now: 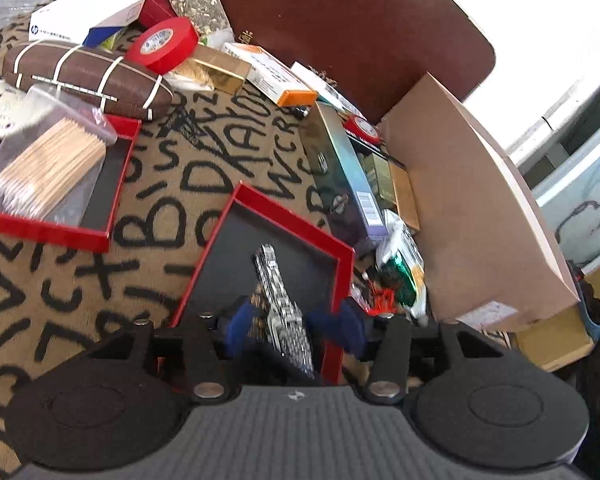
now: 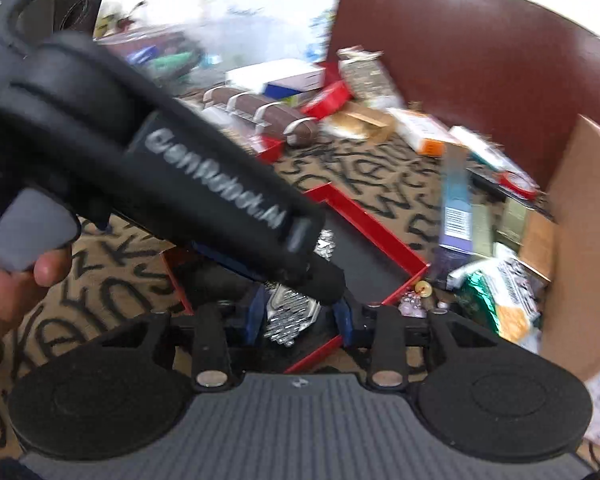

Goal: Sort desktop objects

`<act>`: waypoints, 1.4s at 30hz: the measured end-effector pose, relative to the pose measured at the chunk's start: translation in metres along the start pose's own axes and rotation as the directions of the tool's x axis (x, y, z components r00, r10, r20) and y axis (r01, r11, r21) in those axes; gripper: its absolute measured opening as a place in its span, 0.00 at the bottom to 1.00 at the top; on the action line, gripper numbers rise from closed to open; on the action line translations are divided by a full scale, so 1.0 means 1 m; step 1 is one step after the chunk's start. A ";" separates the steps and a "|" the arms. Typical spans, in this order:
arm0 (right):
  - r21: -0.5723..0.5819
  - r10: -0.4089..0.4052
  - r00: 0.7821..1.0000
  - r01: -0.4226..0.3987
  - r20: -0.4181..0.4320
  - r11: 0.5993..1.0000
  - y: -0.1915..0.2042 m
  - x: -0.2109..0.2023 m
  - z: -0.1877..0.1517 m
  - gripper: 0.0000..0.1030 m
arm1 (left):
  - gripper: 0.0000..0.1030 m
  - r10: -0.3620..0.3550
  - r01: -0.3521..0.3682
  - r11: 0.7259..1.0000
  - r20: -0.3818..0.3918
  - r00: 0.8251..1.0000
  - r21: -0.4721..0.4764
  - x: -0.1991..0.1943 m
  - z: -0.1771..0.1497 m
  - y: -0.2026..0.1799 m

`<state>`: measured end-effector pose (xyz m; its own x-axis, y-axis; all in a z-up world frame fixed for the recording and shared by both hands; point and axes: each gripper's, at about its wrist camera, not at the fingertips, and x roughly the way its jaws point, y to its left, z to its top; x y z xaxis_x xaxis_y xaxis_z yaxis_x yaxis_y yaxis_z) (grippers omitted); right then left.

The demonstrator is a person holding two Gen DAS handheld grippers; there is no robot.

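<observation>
We have the metal watch bracelet lying in the red tray, between the left gripper jaws, which stand open and clear of it. The right gripper jaws flank the bracelet's end; whether they pinch it we cannot tell. We should draw the left back slowly, keeping the links inside the tray. Ahead of the jaws, a letter-printed cloth covers the cluttered counter.

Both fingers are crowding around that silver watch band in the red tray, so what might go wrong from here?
The two grippers could bump: the left gripper crosses right over the right gripper.

The metal watch band lies loose between the left one's open fingers and could slide.

A nudge could shift the shallow red tray.
</observation>
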<state>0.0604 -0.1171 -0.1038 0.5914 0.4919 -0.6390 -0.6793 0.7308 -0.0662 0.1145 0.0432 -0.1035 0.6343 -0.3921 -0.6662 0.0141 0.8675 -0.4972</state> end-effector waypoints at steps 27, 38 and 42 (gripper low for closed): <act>0.067 -0.057 0.998 0.056 0.016 0.996 -0.006 -0.012 0.000 0.14 | 0.01 0.105 -0.104 0.994 -0.019 0.994 0.046 0.018 0.013 -0.016; 0.041 -0.072 0.997 0.072 0.002 0.997 0.006 -0.013 0.002 0.23 | 0.61 0.061 -0.060 0.998 -0.022 0.998 0.037 0.023 0.026 -0.026; 0.011 -0.092 0.996 0.092 -0.006 0.996 0.016 -0.010 0.003 0.34 | 0.62 0.087 -0.082 0.988 -0.033 0.996 0.130 0.034 0.027 -0.038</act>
<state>0.0450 -0.1090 -0.0964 0.6492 0.4196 -0.6344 -0.6171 0.7782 -0.1168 0.1569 0.0055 -0.0925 0.6074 -0.3255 -0.7247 0.0624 0.9289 -0.3649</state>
